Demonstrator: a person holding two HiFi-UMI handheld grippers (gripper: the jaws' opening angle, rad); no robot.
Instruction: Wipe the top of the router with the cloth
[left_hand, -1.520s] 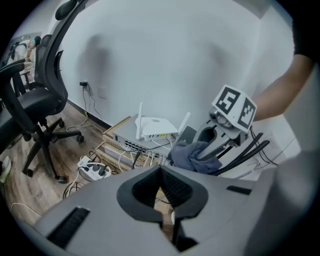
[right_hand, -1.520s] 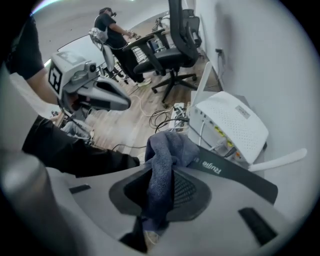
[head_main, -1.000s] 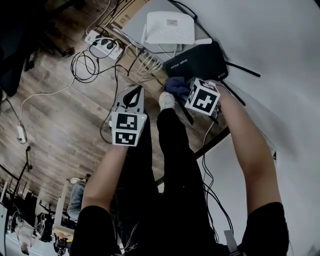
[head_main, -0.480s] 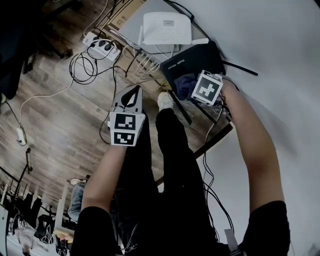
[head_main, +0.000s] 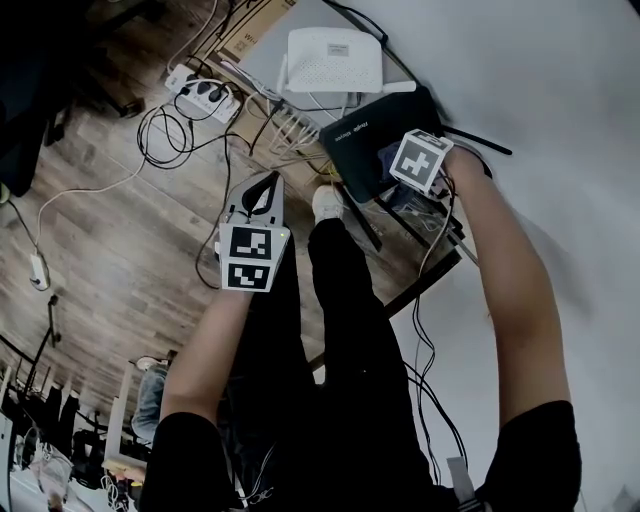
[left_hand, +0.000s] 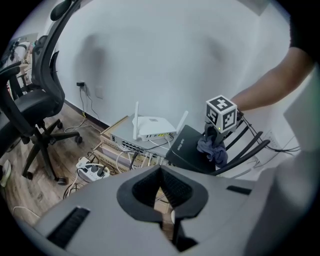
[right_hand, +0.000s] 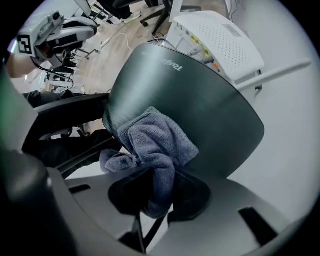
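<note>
A black router (head_main: 372, 132) (right_hand: 200, 110) (left_hand: 189, 149) with thin antennas lies beside a white router (head_main: 335, 58) (right_hand: 220, 40) (left_hand: 152, 127). My right gripper (head_main: 392, 160) (right_hand: 156, 192) (left_hand: 214, 145) is shut on a bluish-grey cloth (right_hand: 152, 142) (left_hand: 214, 151) (head_main: 388, 156), which rests pressed on the black router's top near its near edge. My left gripper (head_main: 262, 190) (left_hand: 161, 187) hangs shut and empty over the wooden floor, well left of the routers.
A network switch and boxes (left_hand: 120, 142) sit under the white router. A power strip (head_main: 205, 88) (left_hand: 90, 172) and tangled cables (head_main: 170, 130) lie on the floor. An office chair (left_hand: 35, 110) stands at the left. The person's legs and shoe (head_main: 328, 203) are between the grippers.
My right gripper has carried the cloth from the router's front edge up and to the right across its top. The left gripper has stayed put.
</note>
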